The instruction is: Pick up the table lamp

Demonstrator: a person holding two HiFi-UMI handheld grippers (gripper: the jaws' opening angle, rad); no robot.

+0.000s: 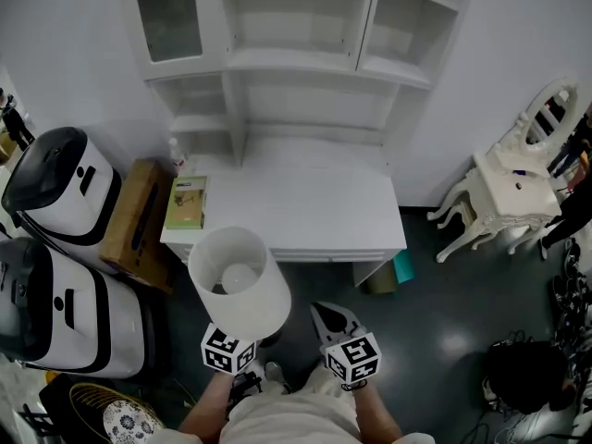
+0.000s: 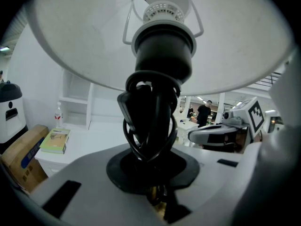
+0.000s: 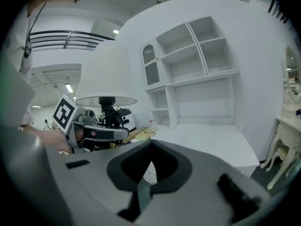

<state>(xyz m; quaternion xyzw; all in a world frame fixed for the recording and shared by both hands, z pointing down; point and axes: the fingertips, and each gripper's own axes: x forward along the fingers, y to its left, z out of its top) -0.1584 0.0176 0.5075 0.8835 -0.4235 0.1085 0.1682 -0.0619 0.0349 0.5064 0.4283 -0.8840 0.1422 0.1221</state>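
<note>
Table lamp held aloft just in front of the white desk, left gripper clamped on its black stem; right gripper beside it, jaws together, empty. Pickup appears done; next, keep it upright.

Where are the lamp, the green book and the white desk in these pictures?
table lamp [image 1: 262,311], head view, outer wall of its shade.
green book [image 1: 186,203], head view, middle of its cover.
white desk [image 1: 305,206], head view, bare top.
</note>
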